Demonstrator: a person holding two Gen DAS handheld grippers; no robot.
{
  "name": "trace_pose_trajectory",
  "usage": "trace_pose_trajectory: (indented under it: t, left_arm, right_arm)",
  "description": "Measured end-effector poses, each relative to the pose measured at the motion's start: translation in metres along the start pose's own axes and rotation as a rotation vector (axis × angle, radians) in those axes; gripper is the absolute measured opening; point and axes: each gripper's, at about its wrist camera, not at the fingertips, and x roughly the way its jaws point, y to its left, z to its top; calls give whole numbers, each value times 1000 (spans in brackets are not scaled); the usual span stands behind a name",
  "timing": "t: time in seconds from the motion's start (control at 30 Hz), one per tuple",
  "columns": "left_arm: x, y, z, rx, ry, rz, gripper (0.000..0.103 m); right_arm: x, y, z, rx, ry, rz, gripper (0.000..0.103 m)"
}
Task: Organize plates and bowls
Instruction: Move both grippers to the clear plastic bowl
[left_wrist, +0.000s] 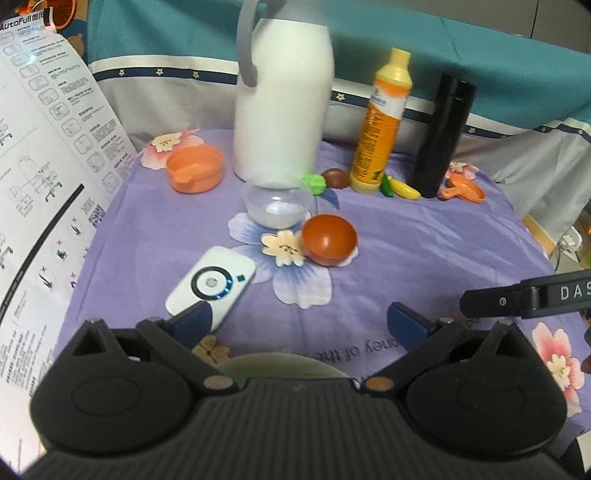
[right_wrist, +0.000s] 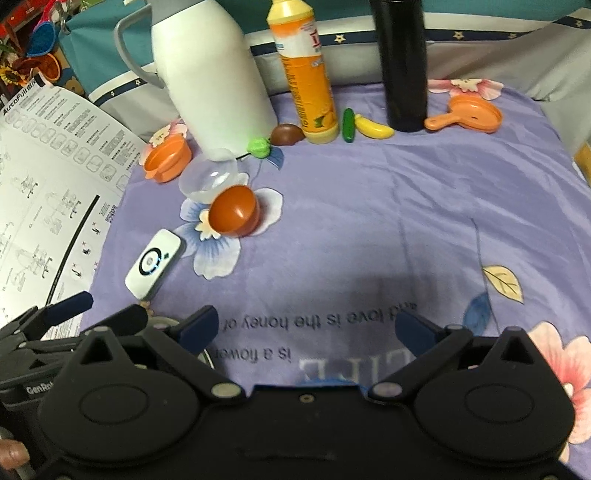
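Left wrist, red bowl (left_wrist: 330, 239) ahead of spread left gripper (left_wrist: 297, 325), seemingly untouched

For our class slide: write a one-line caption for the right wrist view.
Open right gripper hovers over purple floral cloth; red bowl leans against clear bowl.

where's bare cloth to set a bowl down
Free: the wide cloth right of the red bowl, from the bottle row down to the printed words. Crowded: the back row around the jug, and the left side by the remote and clear bowl.
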Motion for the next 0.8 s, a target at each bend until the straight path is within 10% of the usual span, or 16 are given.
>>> trace_pose_trajectory:
  t: [0.8]
  left_arm:
    - [69,35,54,2,24,88,103]
  right_arm:
    - [74,35,76,33,4,80,103]
